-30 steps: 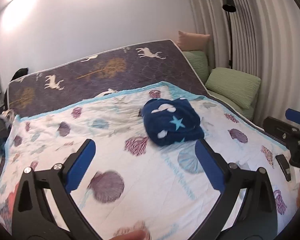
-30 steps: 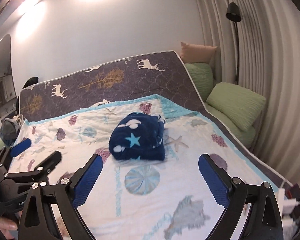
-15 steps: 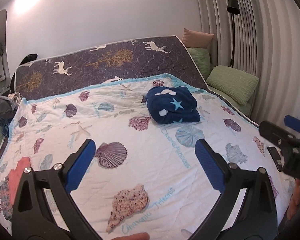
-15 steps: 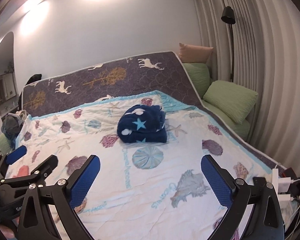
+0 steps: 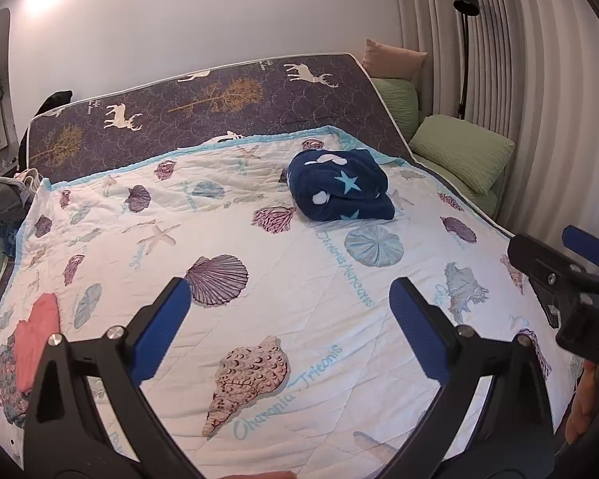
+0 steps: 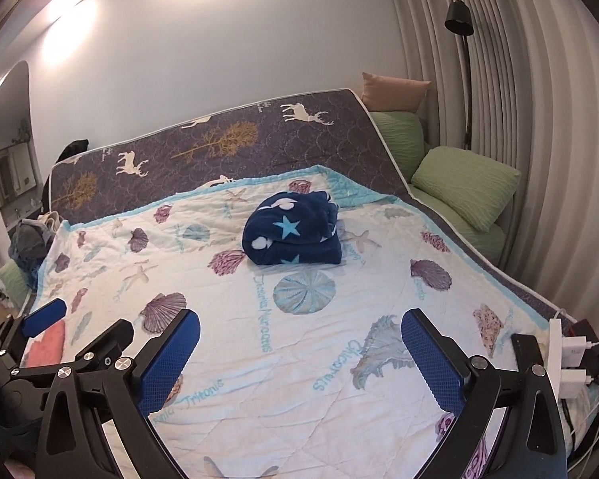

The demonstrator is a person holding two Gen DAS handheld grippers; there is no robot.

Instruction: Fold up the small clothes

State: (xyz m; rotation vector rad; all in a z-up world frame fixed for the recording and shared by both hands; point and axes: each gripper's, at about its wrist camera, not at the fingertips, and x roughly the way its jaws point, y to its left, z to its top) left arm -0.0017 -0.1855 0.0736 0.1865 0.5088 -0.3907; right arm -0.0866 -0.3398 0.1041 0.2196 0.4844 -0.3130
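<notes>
A folded navy fleece garment with stars (image 5: 339, 185) lies on the seashell quilt (image 5: 299, 279) toward the bed's far side; it also shows in the right wrist view (image 6: 293, 235). A coral-pink cloth (image 5: 36, 335) lies at the quilt's near left edge, also seen in the right wrist view (image 6: 46, 345). My left gripper (image 5: 289, 319) is open and empty, held above the near part of the bed, well short of the garment. My right gripper (image 6: 299, 347) is open and empty, beside it on the right.
A dark deer-print mattress (image 5: 219, 95) leans at the bed's head. Green pillows (image 5: 463, 151) and a floor lamp (image 5: 465, 0) stand at the right by the curtain. A clothes pile (image 5: 8, 203) sits at far left. A white power strip with cables (image 6: 571, 355) lies at the bed's right edge.
Both grippers have drawn back from the folded navy garment toward the bed's near edge, so more quilt and the coral cloth show. Both stayed open and empty.
</notes>
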